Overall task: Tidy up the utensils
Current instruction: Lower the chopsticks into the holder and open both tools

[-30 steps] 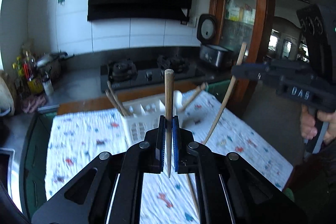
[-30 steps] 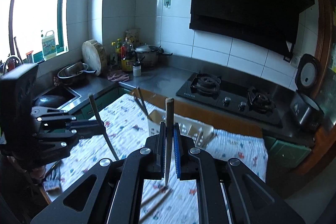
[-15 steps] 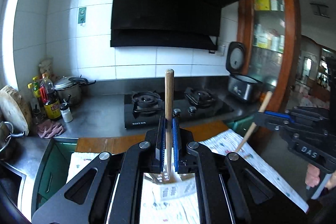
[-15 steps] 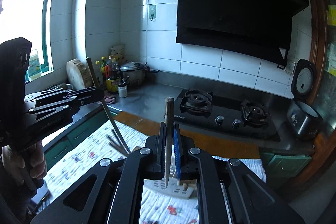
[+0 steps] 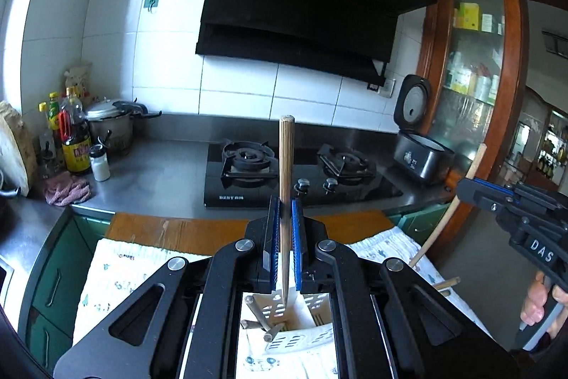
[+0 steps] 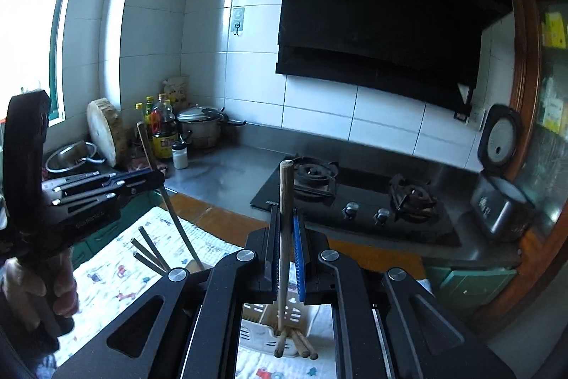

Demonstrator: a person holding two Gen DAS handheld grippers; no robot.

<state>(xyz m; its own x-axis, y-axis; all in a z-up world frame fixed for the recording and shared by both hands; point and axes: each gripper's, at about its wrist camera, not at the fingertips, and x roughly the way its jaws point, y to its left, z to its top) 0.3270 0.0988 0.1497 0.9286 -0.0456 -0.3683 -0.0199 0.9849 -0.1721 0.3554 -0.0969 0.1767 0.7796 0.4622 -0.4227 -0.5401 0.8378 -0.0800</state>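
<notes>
My left gripper (image 5: 285, 237) is shut on a wooden chopstick (image 5: 285, 166) held upright, its lower tip over the white slotted utensil holder (image 5: 301, 315). My right gripper (image 6: 285, 244) is shut on another wooden chopstick (image 6: 285, 201), its tip reaching into the same holder (image 6: 280, 325). Several chopsticks (image 6: 301, 343) lie in the holder and several more (image 6: 149, 251) stick out at its left. Each gripper shows in the other's view: the right gripper (image 5: 472, 187) at the right, the left gripper (image 6: 156, 178) at the left.
A patterned cloth (image 5: 120, 272) covers the wooden table (image 5: 170, 229). Behind are a steel counter with a gas stove (image 5: 298, 173), a rice cooker (image 5: 419, 151), bottles (image 5: 72, 137), a pot (image 5: 110, 126) and a pink rag (image 5: 67, 192). A range hood (image 5: 301, 6) hangs above.
Both grippers have tilted up and come in over the holder, each keeping its chopstick. The holder now sits directly under both sets of jaws.
</notes>
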